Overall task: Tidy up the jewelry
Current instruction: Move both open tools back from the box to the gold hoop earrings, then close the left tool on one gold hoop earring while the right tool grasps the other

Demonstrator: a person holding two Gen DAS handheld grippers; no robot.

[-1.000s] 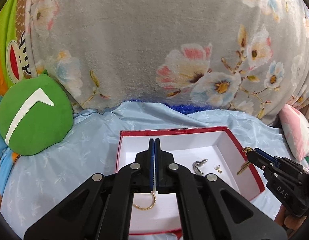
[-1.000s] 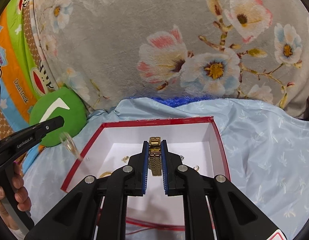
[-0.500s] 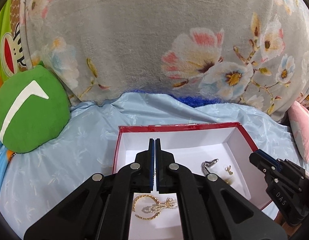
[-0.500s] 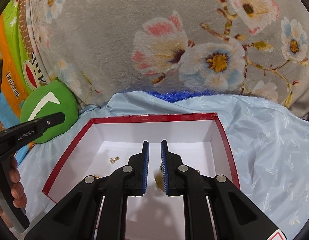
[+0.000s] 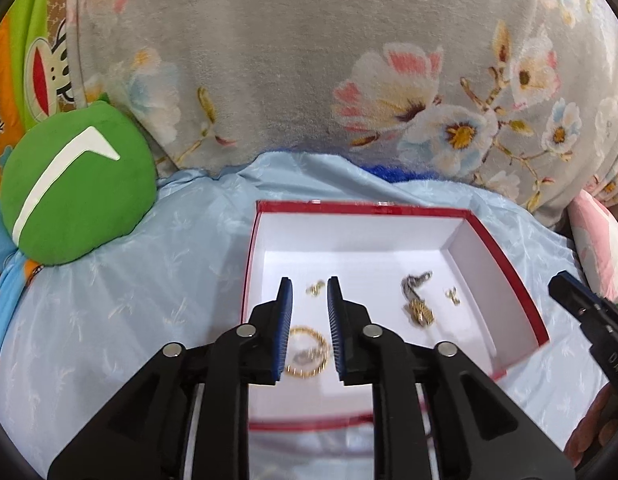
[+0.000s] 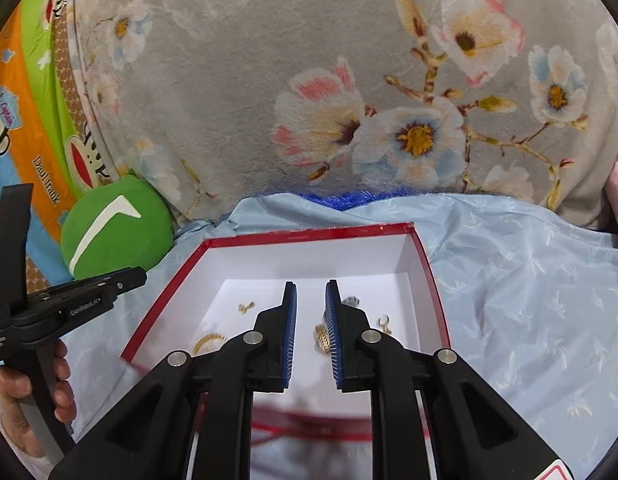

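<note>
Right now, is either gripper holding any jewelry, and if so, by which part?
Neither. The left gripper and right gripper are both open and empty; the pieces lie in the red box.

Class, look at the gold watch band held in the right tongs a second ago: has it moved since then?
Yes. The gold watch band has dropped from the now open right tongs onto the floor of the red box.

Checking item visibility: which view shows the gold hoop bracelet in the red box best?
Left wrist view: the gold hoop bracelet lies mostly visible on the white floor of the red box. In the right wrist view the bracelet is a partly hidden sliver.
</note>
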